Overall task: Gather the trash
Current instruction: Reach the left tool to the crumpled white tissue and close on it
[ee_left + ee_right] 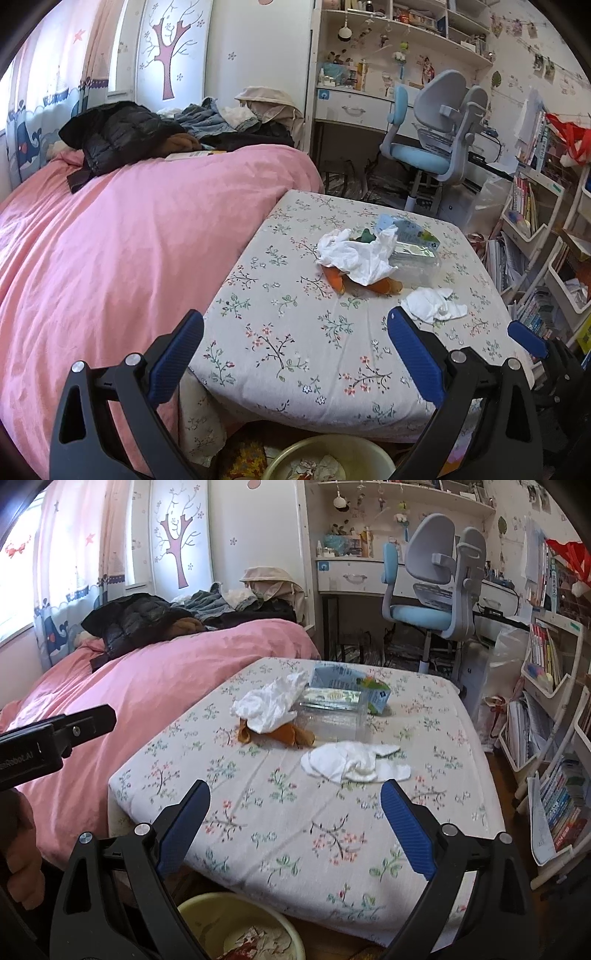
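A crumpled white tissue (351,762) lies alone on the flowered worktop (295,834) at the centre of the right wrist view, directly ahead of the right gripper (295,823), whose blue-padded jaws stand wide apart and empty with the tissue just beyond and slightly right of the gap between them; its long axis runs left to right across the frame, square to the line of approach. In the left wrist view the same tissue (434,304) sits at centre right, just past the right-hand finger of the left gripper (295,350), also spread wide and holding nothing, so from that side it lies off the jaws' centreline. The right gripper looks the better placed of the two, needing what appears to be a straight push forward. Beyond the tissue, toward the upper middle of both frames, the remaining litter is heaped together: a larger wad of white paper (269,701) draped over orange peel (291,736), against a clear plastic box (332,716) and a blue carton (373,696). At the bottom edge, below the worktop's near rim, a pale yellow basin (236,926) already holding scraps waits between the fingers. A pink bed (110,240) fills the left of each frame, and a blue desk chair (432,147) stands at upper right.
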### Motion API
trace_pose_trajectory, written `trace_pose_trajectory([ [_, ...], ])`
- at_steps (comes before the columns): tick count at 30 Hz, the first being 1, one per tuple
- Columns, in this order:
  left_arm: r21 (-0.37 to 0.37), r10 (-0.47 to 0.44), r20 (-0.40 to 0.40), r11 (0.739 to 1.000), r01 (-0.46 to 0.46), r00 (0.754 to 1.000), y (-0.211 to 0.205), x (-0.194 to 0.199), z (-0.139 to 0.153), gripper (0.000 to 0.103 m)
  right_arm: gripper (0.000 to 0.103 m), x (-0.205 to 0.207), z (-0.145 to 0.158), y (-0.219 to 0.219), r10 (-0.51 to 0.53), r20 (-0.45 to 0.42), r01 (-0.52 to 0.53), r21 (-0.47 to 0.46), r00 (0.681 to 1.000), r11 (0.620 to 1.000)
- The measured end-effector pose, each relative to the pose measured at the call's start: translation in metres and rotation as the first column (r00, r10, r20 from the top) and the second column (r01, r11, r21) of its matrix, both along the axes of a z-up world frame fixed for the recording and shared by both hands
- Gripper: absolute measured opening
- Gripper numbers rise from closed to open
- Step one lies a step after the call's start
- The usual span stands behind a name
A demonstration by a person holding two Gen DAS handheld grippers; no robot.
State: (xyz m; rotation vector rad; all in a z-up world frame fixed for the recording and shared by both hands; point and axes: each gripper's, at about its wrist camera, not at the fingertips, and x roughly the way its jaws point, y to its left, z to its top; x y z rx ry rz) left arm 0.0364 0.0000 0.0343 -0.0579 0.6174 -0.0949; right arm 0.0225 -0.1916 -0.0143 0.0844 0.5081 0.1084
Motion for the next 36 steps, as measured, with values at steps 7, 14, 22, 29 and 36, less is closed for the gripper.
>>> trace_pose_trajectory([
  [7,0.006,-0.004,-0.032,1.000,0.004,0.999,-0.001,0.017,-0.003,0.095,0.091,0.012,0.006,-0.010,-0.002,-0.002,0.002,-0.006,1.000,1.000],
  [14,0.025,-0.014,-0.064,1.000,0.015,0.998,-0.003,0.049,-0.004,0.095,0.093,0.057,0.004,-0.028,-0.018,-0.080,0.012,-0.070,0.997,0.998],
  [22,0.098,-0.177,-0.108,0.977,0.188,0.978,-0.036,0.098,-0.016,0.095,0.093,0.128,-0.032,-0.042,-0.002,-0.272,-0.017,-0.067,0.962,0.998],
  [29,0.177,-0.283,-0.135,0.936,0.304,0.950,-0.073,0.135,-0.034,0.095,0.081,0.151,-0.055,-0.047,0.040,-0.343,-0.051,-0.024,0.939,0.998],
  [36,0.231,-0.313,-0.191,0.907,0.352,0.930,-0.091,0.166,-0.059,0.095,0.031,0.157,-0.064,-0.053,0.109,-0.376,-0.106,0.029,0.920,0.994],
])
